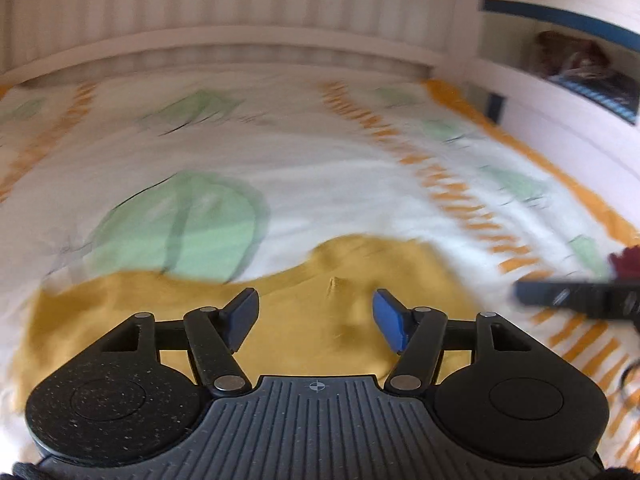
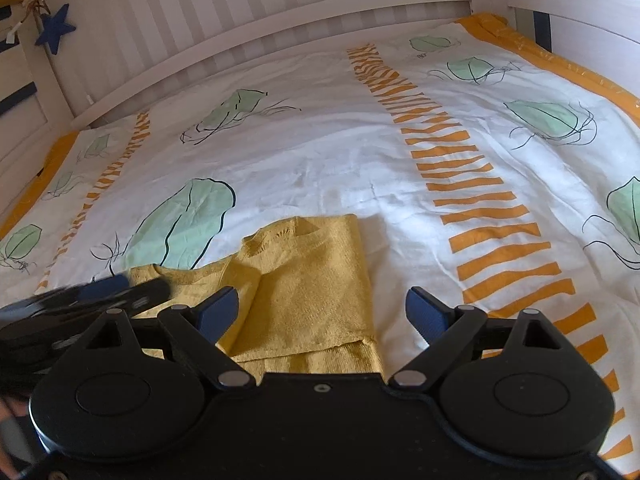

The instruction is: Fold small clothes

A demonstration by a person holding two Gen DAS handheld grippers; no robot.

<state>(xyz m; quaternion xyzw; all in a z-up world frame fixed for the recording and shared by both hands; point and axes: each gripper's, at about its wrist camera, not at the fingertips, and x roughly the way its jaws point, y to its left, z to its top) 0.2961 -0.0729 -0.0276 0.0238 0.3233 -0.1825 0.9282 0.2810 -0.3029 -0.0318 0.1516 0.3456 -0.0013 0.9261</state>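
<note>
A mustard-yellow knitted garment point(image 2: 316, 276) lies partly folded on the bed cover, its neckline toward the far side and one side laid over the middle. My right gripper point(image 2: 322, 294) hovers open over its near part, nothing between the fingers. In the blurred left wrist view the same garment point(image 1: 360, 264) spreads flat under my left gripper point(image 1: 314, 300), which stands open and holds nothing. The left gripper point(image 2: 100, 292) shows as a dark blur at the garment's left edge. The right gripper point(image 1: 576, 298) reaches in from the right.
The bed cover point(image 2: 340, 152) is white with green leaf shapes and orange stripe bands point(image 2: 460, 168). A white slatted bed rail point(image 2: 248, 28) runs along the far side. A blue star point(image 2: 54, 34) hangs far left. A wall shelf point(image 1: 580, 64) sits on the right.
</note>
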